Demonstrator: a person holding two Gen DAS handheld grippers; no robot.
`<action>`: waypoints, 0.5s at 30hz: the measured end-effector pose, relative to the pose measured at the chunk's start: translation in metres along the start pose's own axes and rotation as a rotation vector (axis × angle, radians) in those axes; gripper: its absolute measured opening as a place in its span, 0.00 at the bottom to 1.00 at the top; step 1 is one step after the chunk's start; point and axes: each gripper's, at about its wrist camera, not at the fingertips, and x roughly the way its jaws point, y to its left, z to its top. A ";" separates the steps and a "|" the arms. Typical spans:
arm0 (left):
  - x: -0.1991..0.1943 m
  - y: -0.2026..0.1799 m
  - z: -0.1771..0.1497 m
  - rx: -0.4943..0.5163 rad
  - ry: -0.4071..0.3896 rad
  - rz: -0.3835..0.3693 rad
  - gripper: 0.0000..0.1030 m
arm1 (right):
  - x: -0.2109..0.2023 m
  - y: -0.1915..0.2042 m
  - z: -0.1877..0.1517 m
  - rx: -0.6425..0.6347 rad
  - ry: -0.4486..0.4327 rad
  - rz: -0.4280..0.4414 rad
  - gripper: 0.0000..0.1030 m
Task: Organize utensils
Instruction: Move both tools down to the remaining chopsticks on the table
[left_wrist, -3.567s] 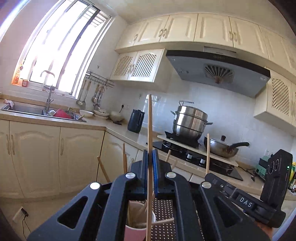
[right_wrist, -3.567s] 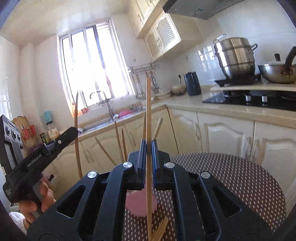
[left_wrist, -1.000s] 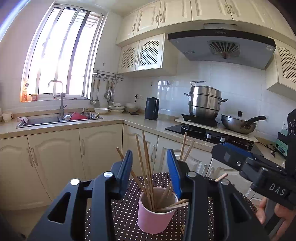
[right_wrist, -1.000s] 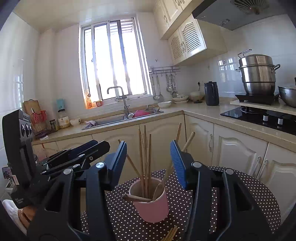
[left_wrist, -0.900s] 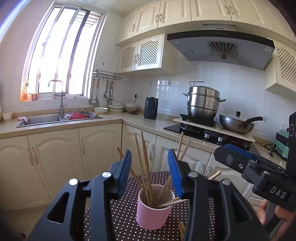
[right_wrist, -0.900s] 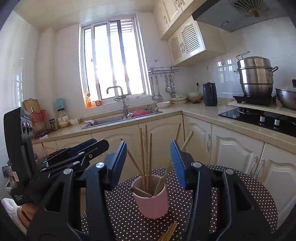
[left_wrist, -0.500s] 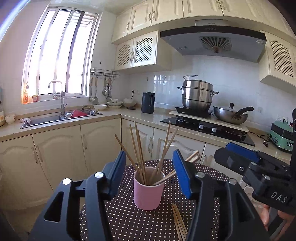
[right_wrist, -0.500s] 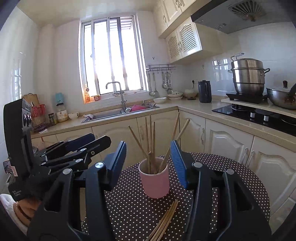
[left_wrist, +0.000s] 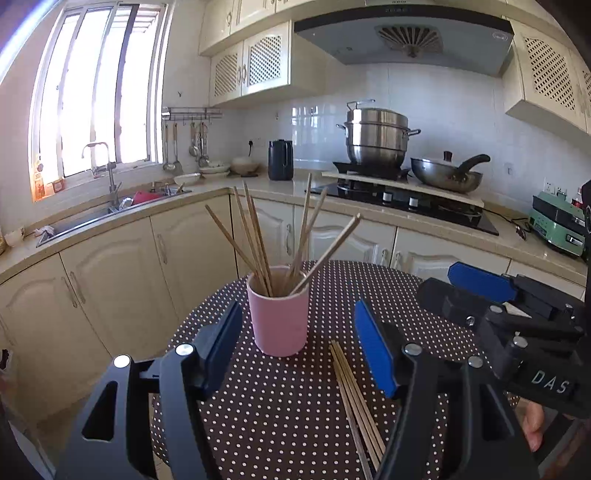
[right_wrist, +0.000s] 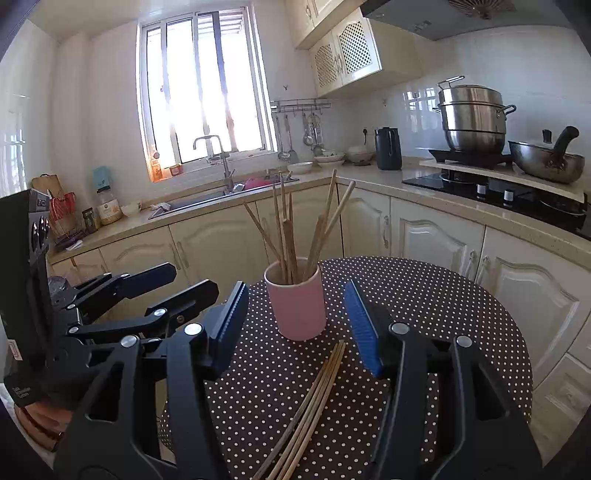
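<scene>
Several chopsticks (left_wrist: 258, 236) standing fanned in the pink cup (left_wrist: 277, 317), upright on the dotted round table (left_wrist: 413, 302); four or so more chopsticks on the cloth (left_wrist: 354, 395), bundled side by side just in front of the cup, tips near its base but apart from it. Changed since a few seconds back: then one stick pinched upright in each gripper above the cup, now both sticks gone from the jaws and presumably among those in the cup; both tools drawn back and lowered, cup seen from farther off, loose bundle newly in view. Meaning for the task, as a judgement: one pair delivered, flat bundle next in line, cup with room left. Left gripper (left_wrist: 297, 354) about half spread and opening, blue pads flanking the cup without touching, nothing held; right gripper (right_wrist: 293, 328) likewise near half spread and opening, empty, bundle lying below and between its fingers, untouched. Beyond: cream cabinets, sink under the window, kettle, steamer pot and pan on the hob.
</scene>
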 end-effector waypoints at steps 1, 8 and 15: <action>0.004 0.000 -0.003 0.000 0.022 -0.006 0.61 | 0.001 -0.002 -0.003 0.001 0.013 -0.005 0.52; 0.054 -0.006 -0.031 0.005 0.271 -0.039 0.61 | 0.019 -0.021 -0.027 0.034 0.139 -0.066 0.53; 0.106 -0.007 -0.068 -0.032 0.501 -0.062 0.60 | 0.048 -0.045 -0.053 0.085 0.294 -0.114 0.53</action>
